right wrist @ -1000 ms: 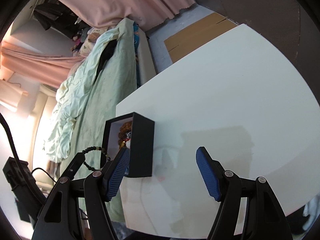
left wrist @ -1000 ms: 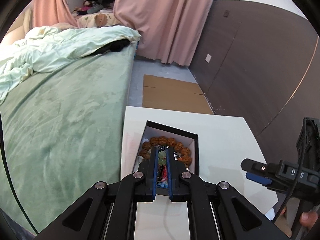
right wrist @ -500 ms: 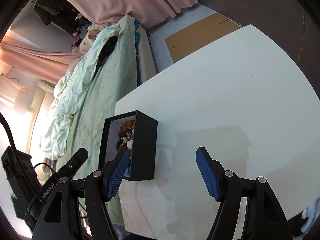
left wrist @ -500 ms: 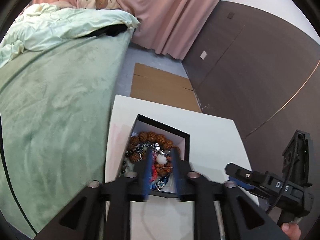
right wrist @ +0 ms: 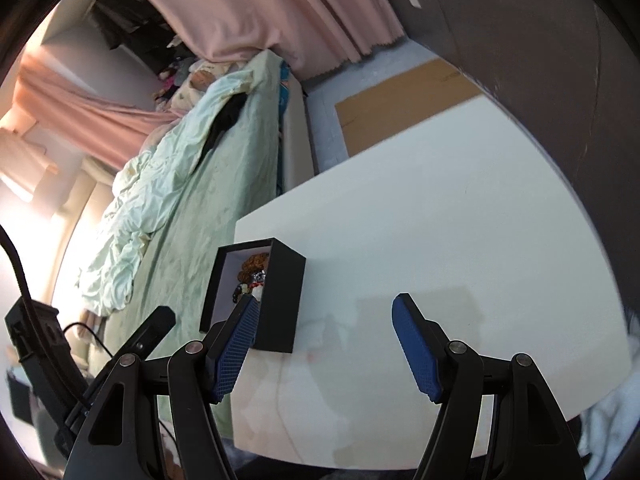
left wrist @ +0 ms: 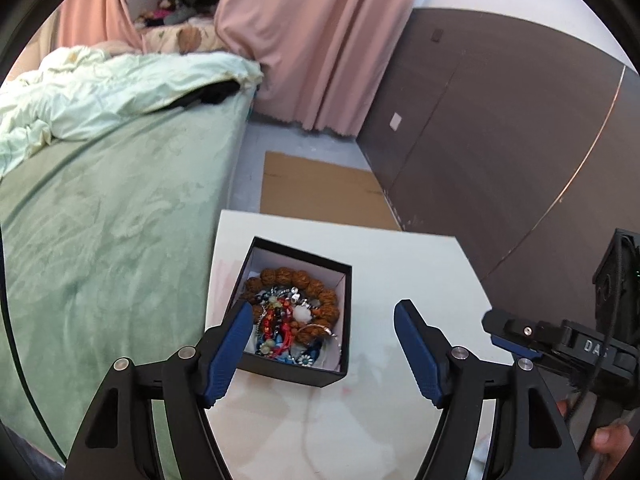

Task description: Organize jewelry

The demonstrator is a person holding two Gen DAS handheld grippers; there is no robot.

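**Jewelry gathered in the box, both grippers empty**

Left wrist view: the left gripper (left wrist: 322, 344) hangs above the near end of the black box (left wrist: 292, 372), its jaws spread wide with nothing between them. The box sits open at the left edge of the white tabletop (left wrist: 400, 264), just beside the bed (left wrist: 100, 240). Inside lies a tangled heap of jewelry (left wrist: 294, 312): a bracelet of large brown beads (left wrist: 292, 278) around the far side, with red, blue and silvery pieces piled toward the near end. No loose piece shows on the tabletop. The right gripper (left wrist: 516, 332) shows at the right edge, well apart from the box; its jaws cannot be judged from here

Right wrist view: the right gripper (right wrist: 324, 344) has its jaws wide and empty, with the box (right wrist: 280, 300) near its left finger. The rest of the tabletop (right wrist: 460, 240) shows nothing on it

Judging by this, collecting looks essentially done; what may remain is a lid, and none is in sight
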